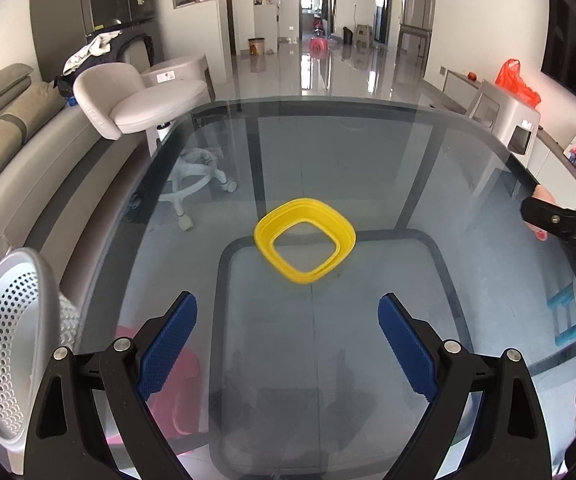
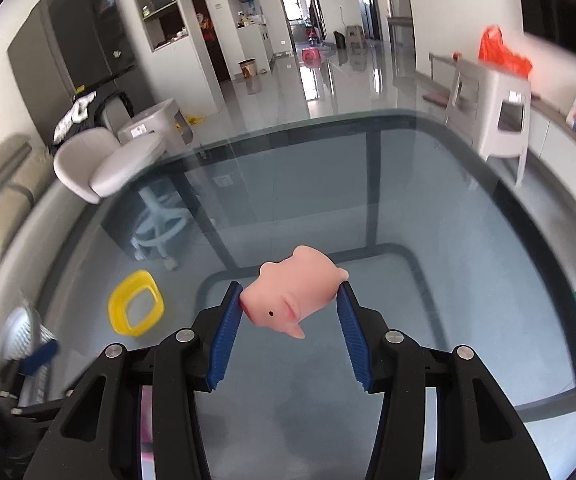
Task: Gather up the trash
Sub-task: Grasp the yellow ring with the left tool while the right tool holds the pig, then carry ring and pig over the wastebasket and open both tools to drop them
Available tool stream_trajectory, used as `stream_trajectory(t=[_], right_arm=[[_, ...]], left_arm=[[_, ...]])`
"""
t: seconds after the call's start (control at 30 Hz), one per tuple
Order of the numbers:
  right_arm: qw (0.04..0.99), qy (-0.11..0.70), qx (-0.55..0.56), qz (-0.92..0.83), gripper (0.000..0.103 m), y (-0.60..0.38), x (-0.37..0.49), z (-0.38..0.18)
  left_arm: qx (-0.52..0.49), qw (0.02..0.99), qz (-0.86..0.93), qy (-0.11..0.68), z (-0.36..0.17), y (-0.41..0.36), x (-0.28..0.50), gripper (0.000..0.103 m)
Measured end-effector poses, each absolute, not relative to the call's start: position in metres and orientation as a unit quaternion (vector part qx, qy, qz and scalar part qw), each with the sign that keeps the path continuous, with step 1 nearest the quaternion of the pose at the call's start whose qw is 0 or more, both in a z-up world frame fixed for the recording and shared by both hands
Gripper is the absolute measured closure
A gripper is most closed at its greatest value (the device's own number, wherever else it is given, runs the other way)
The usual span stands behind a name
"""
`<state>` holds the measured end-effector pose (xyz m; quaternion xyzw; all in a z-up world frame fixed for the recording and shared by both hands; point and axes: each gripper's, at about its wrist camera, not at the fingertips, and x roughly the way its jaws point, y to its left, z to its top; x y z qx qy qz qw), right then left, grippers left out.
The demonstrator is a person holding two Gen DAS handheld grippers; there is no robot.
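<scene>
A yellow square ring-shaped piece (image 1: 305, 240) lies on the glass table (image 1: 368, 152), a little ahead of my left gripper (image 1: 288, 316), which is open and empty above the glass. It also shows in the right wrist view (image 2: 135, 303), to the left. My right gripper (image 2: 290, 304) is shut on a pink rubber pig toy (image 2: 290, 300), held above the table between the blue pads. The right gripper shows at the right edge of the left wrist view (image 1: 560, 224). A perforated metal bin (image 1: 11, 344) stands at the table's left edge, next to my left gripper.
A beige swivel chair (image 1: 135, 100) and a sofa (image 1: 3, 136) stand to the left of the table. A white plastic stool (image 2: 492, 120) with an orange bag (image 2: 502, 54) stands at the far right. A pink stool (image 1: 167, 380) shows through the glass.
</scene>
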<state>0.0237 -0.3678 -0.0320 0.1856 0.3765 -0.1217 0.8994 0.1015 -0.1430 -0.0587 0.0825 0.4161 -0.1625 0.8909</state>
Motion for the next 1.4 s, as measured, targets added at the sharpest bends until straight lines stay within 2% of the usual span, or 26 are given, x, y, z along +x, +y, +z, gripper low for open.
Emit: stream_trajectory(t=[0.1, 0.6, 0.73, 0.8, 1.13, 1.4], right_arm=[[0.899, 0.374, 0.195, -0.117, 0.056, -0.373, 0.028, -0.03], [0.903, 0.349, 0.228, -0.1, 0.056, -0.389, 0.037, -0.017], [0.905, 0.351, 0.221, -0.097, 0.056, -0.386, 0.041, -0.017], [0.904, 0.354, 0.221, -0.095, 0.056, -0.385, 0.043, -0.018], [0.906, 0.358, 0.208, -0.089, 0.056, -0.373, 0.047, -0.015], [0.912, 0.362, 0.18, -0.076, 0.056, -0.34, 0.057, -0.008]], left_arm=[[0.081, 0.888, -0.157, 0.425, -0.065, -0.155, 0.113, 0.008], [0.077, 0.874, -0.112, 0.466, -0.097, -0.185, 0.16, 0.008], [0.068, 0.874, -0.114, 0.467, -0.101, -0.181, 0.164, 0.016], [0.063, 0.876, -0.117, 0.464, -0.1, -0.18, 0.165, 0.028], [0.06, 0.886, -0.124, 0.443, -0.078, -0.16, 0.15, 0.029], [0.061, 0.904, -0.098, 0.412, -0.036, -0.101, 0.129, 0.029]])
